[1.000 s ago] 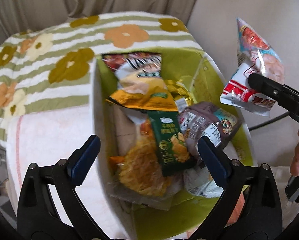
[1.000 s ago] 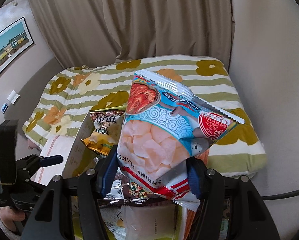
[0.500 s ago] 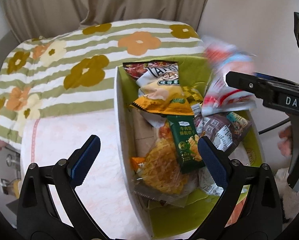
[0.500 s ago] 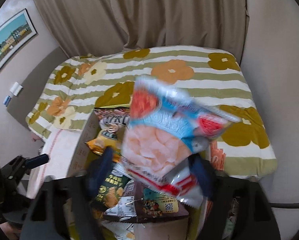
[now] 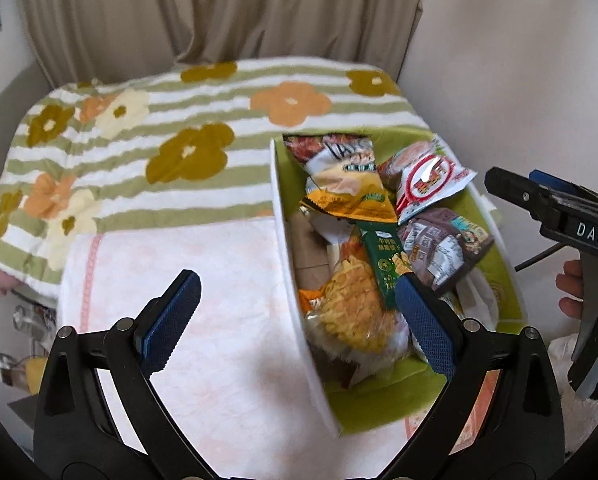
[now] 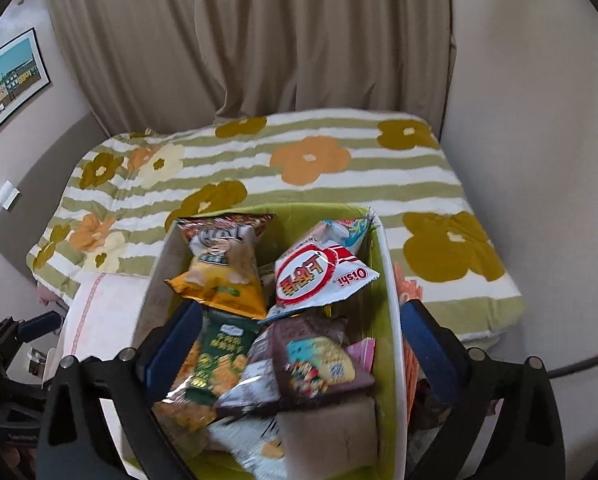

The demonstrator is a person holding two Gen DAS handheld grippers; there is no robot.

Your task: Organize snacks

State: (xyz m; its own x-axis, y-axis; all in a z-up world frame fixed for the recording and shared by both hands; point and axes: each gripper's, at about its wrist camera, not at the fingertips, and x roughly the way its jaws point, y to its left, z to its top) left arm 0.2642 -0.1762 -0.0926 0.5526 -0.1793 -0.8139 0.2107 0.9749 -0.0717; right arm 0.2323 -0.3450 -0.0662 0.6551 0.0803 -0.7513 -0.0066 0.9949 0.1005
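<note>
A white box with a green lining (image 5: 295,280) (image 6: 391,280) holds several snack bags. The shrimp flakes bag (image 5: 427,184) (image 6: 319,276) lies on top at the far end, next to a yellow chip bag (image 5: 347,184) (image 6: 219,276). A green packet (image 5: 385,264) (image 6: 219,356) and a brown bag (image 5: 439,248) (image 6: 311,364) lie nearer. My left gripper (image 5: 297,320) is open and empty over the box's near left wall. My right gripper (image 6: 299,352) is open and empty above the box; it shows at the right of the left wrist view (image 5: 539,200).
The box stands on a pale pink towel (image 5: 203,280) at the foot of a bed with a green striped flower blanket (image 5: 159,128) (image 6: 299,168). Curtains (image 6: 279,40) hang behind. A wall (image 6: 531,120) is close on the right.
My right gripper opened and let go of the shrimp flakes bag, which dropped into the box's far end. The left gripper drew back and up.
</note>
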